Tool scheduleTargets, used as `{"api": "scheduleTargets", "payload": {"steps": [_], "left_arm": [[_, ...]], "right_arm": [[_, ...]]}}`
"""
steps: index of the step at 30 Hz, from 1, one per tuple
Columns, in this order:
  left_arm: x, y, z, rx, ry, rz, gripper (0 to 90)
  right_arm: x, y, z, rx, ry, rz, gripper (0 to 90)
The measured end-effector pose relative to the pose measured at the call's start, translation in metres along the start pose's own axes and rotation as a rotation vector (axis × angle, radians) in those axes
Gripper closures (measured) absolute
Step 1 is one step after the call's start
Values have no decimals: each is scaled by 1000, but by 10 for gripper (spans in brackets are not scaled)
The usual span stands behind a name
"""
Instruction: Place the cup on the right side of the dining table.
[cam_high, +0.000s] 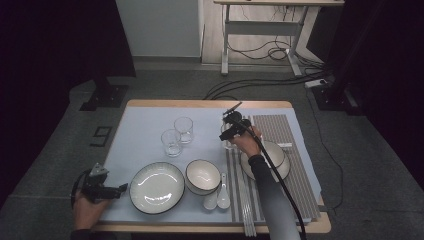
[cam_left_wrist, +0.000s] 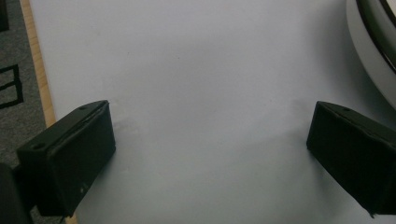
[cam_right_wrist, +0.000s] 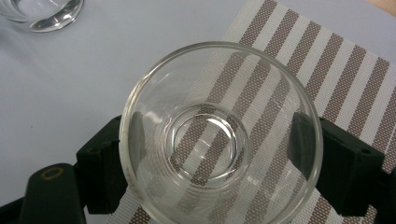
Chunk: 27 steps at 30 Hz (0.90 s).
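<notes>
A person works at a counter (cam_high: 150, 106) laid with a pale cloth, a gripper in each hand. The right gripper (cam_high: 231, 131) has its two black jaws set on either side of a clear glass (cam_right_wrist: 219, 135), and in the right gripper view the pads press against the glass wall at left and right, so the gripper is clamped on it. The glass sits upright over the left edge of a striped placemat (cam_right_wrist: 336, 70), partly over the pale cloth; whether its base touches the mat cannot be told. Two more empty glasses (cam_high: 177, 135) stand side by side near the middle of the counter, well apart from the held one, making three glasses in all.

The left gripper (cam_high: 107, 189) rests at the near left corner of the counter, its jaws wide apart with nothing but bare cloth between them, just beside one large white plate (cam_high: 157, 187). Next to that plate stands one white bowl (cam_high: 203, 176), and two white spoons (cam_high: 217, 197) lie just beside it. A second bowl (cam_high: 275, 157) sits on a plate upon the striped placemat, partly hidden by the right forearm
</notes>
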<state>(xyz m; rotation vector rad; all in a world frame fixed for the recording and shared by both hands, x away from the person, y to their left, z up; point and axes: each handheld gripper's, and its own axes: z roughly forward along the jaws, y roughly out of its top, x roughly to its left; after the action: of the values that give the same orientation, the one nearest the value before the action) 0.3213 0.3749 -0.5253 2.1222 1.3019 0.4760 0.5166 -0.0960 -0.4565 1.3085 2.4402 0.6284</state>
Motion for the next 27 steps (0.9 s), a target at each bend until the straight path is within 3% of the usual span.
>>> {"api": "scheduleTargets", "payload": {"steps": [13, 17, 27], "left_arm": [[0, 0, 0, 0, 0, 0, 9], [0, 0, 0, 0, 0, 0, 9], [0, 0, 0, 0, 1, 1, 9]], "right_arm": [[1, 0, -9, -35, 4, 1, 122], [3, 0, -16, -54, 5, -9, 65], [9, -4, -39, -85, 14, -45, 25]]}}
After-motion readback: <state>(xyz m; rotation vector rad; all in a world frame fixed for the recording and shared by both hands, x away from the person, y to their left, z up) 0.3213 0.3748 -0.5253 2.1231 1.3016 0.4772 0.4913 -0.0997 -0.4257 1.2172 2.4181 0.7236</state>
